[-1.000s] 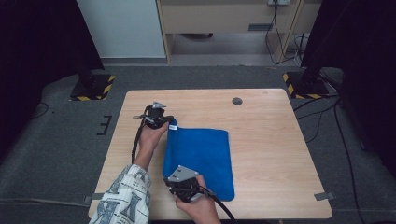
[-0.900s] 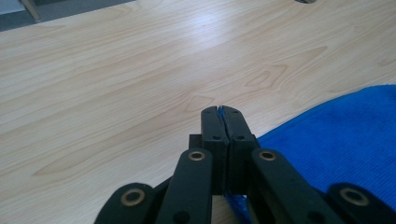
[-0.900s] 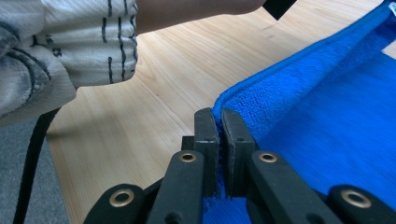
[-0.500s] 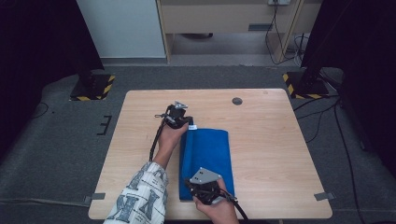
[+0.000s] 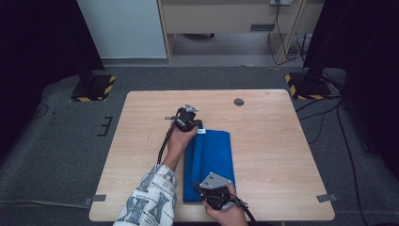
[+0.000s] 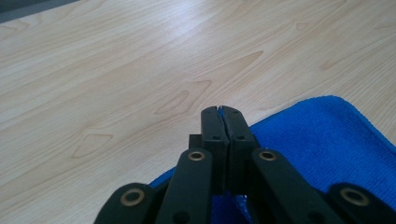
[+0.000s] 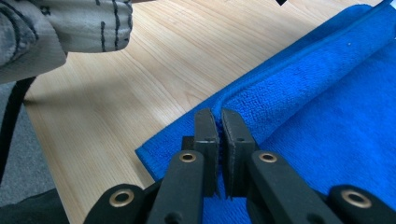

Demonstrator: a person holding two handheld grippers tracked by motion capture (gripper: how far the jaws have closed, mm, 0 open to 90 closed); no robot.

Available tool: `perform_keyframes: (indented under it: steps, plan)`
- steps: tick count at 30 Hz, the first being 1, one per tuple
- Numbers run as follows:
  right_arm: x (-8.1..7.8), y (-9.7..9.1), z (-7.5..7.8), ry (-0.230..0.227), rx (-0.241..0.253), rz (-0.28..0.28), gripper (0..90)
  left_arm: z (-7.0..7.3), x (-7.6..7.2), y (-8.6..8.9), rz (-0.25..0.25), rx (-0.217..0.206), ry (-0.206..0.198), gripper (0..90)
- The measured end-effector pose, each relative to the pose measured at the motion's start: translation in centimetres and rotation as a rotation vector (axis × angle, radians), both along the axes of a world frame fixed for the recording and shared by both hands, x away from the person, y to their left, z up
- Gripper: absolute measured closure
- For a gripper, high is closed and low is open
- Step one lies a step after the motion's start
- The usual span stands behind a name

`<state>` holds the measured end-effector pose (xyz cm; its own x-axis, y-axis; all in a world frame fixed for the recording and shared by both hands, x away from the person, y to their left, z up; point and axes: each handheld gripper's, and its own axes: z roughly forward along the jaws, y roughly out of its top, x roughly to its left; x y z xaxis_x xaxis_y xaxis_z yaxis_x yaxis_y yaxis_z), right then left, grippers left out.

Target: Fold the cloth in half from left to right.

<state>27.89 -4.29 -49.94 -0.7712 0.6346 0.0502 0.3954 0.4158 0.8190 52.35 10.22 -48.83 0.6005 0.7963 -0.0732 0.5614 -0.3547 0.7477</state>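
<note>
A blue towel (image 5: 214, 157) lies on the wooden table (image 5: 282, 146), its left side lifted and rolled over toward the right. My left gripper (image 5: 197, 128) is at the towel's far left corner, beside a small white tag. In the left gripper view its jaws (image 6: 220, 112) are shut with a sliver of blue cloth between the tips, and the towel (image 6: 327, 140) spreads below. My right gripper (image 5: 203, 189) is at the near left corner. The right gripper view has it (image 7: 218, 116) shut on the towel's folded edge (image 7: 299, 79).
A dark round grommet (image 5: 239, 101) sits in the table near its far edge. The person's patterned sleeve (image 5: 150, 197) crosses the table's near left part. Black stands with striped bases (image 5: 91, 89) (image 5: 308, 84) rest on the floor beyond the table.
Both grippers have moved to the right, carrying the towel's left edge with them. The towel now looks narrower, with its left part folded over.
</note>
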Motion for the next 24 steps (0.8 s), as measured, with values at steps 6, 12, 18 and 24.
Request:
perform_keyframes:
  steps: [6, 12, 18, 24]
  plan:
    - [0.1, -0.5, -0.4, 0.003, -0.007, -0.009, 86.4, -0.1, 0.0, -0.5, -0.007, -0.017, 0.004, 88.5]
    - [-0.2, -1.3, -0.1, -0.006, 0.009, 0.006, 86.1, -0.2, -0.1, -1.3, -0.011, -0.033, 0.008, 88.6]
    - [-0.3, -2.3, -0.2, -0.011, -0.006, -0.007, 85.7, -0.3, -0.1, -2.2, -0.024, -0.037, 0.008, 88.5]
    - [-0.3, -3.2, -0.5, 0.001, -0.01, -0.021, 85.7, -0.6, -0.1, -3.1, -0.027, -0.049, 0.01, 88.5]
